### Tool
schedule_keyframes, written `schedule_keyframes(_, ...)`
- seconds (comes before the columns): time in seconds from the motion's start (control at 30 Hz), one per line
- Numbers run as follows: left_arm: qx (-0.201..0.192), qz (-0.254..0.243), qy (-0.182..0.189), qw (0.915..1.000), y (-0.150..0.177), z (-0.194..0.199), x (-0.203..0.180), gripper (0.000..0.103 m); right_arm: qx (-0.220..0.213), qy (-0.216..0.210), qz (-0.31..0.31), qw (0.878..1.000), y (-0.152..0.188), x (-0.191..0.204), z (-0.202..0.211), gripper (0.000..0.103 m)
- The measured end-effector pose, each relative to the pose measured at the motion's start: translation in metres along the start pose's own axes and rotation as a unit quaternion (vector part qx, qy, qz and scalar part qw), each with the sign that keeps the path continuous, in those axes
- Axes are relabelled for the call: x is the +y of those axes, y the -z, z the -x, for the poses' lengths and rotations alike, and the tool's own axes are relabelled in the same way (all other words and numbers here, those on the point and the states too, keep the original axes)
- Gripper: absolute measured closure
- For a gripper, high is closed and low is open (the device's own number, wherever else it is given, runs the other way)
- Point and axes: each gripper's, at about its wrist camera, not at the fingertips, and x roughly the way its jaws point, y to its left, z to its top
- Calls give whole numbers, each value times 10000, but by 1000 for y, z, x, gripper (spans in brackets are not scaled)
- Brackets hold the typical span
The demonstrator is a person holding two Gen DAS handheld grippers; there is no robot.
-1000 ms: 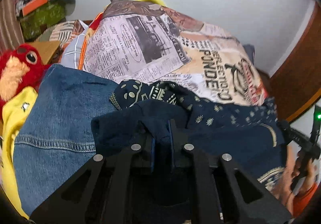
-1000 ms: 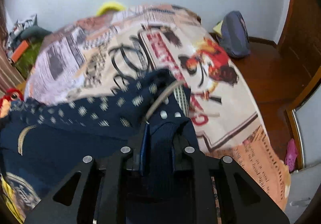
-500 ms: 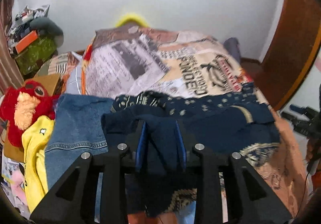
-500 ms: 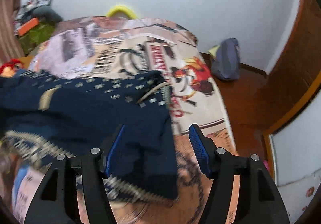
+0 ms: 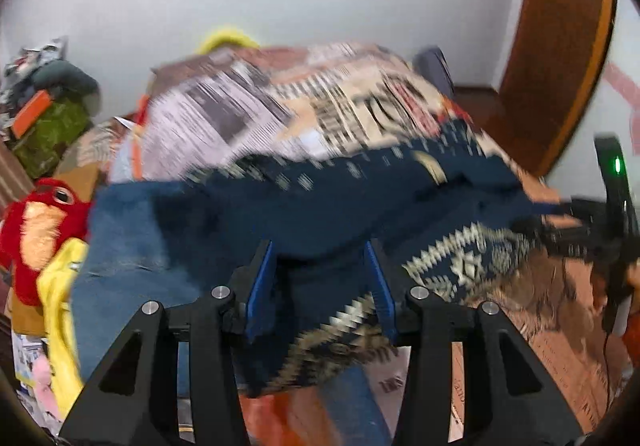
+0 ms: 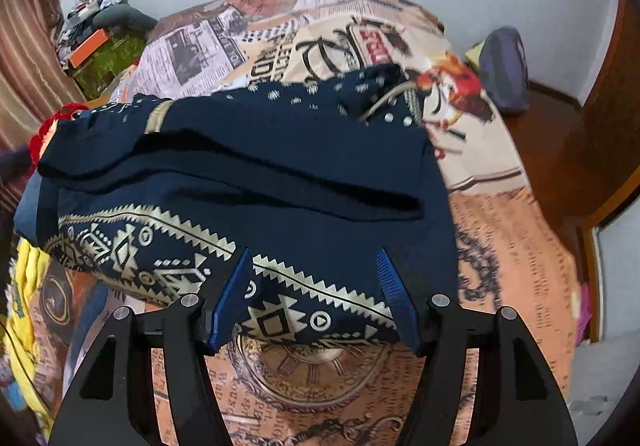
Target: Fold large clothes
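Observation:
A dark navy garment [image 6: 248,182] with a gold zigzag and geometric border lies folded in layers across the bed; it also shows, blurred, in the left wrist view [image 5: 328,214]. My right gripper [image 6: 314,290] is open and empty, its blue pads [image 6: 234,290] just above the garment's near edge. My left gripper [image 5: 320,278] is open and empty over the garment's near left part. The right gripper also shows at the far right of the left wrist view [image 5: 592,230].
The bed cover [image 6: 500,246] has a newspaper and clock print. Blue jeans [image 5: 120,266], a yellow garment [image 5: 60,294] and a red plush toy [image 5: 36,230] lie at the left. A cluttered heap [image 6: 100,42] stands at the back left, a grey bag [image 6: 504,70] on the floor at right.
Both grippers were shut on the navy garment a second ago. Both have opened and let it go, and it now lies folded on the bed. Both have drawn back a little.

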Motion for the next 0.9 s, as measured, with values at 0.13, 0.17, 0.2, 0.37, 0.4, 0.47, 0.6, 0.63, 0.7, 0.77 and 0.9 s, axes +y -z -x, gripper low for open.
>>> schedule_keyframes(0.13, 451, -257, 18, 9986, 10, -45, -20, 58, 241, -153, -262, 9992, -6, -9, -28, 42)
schedule_keyframes(0.17, 478, -330, -63, 9983, 11, -53, -23, 58, 282, -165, -284, 9991, -8, -10, -33, 42)
schedule_keyframes(0.2, 465, -433, -220, 9977, 9, -63, -25, 58, 337, -153, -311, 9988, -13, -11, -40, 42)
schedule_keyframes(0.37, 319, -547, -687, 9956, -22, -83, -14, 58, 169, 41, -389, 9991, -47, -18, -52, 42)
schedule_keyframes(0.4, 281, -491, -765, 9955, -33, -85, -9, 58, 141, 123, -407, 9990, -55, -20, -53, 42)
schedule_keyframes(0.47, 141, -370, -957, 9946, -54, -86, 2, 58, -76, 401, -490, 9980, -79, -23, -52, 42)
schedule_keyframes(0.6, -220, 160, -1386, 9900, -92, -77, 32, 58, -496, 708, -828, 9928, -104, -29, -39, 42)
schedule_keyframes(0.63, -256, 282, -1359, 9900, -96, -74, 39, 58, -600, 586, -920, 9922, -105, -31, -32, 42)
schedule_keyframes(0.7, -338, 519, -1204, 9908, -98, -64, 50, 58, -712, 346, -1001, 9918, -102, -30, -23, 42)
schedule_keyframes(0.77, -369, 607, -1015, 9923, -94, -55, 54, 58, -689, 200, -907, 9933, -93, -24, -16, 42)
schedule_keyframes(0.9, -286, 506, -714, 9958, -72, -40, 46, 48, -565, 2, -582, 9967, -76, -7, -10, 42)
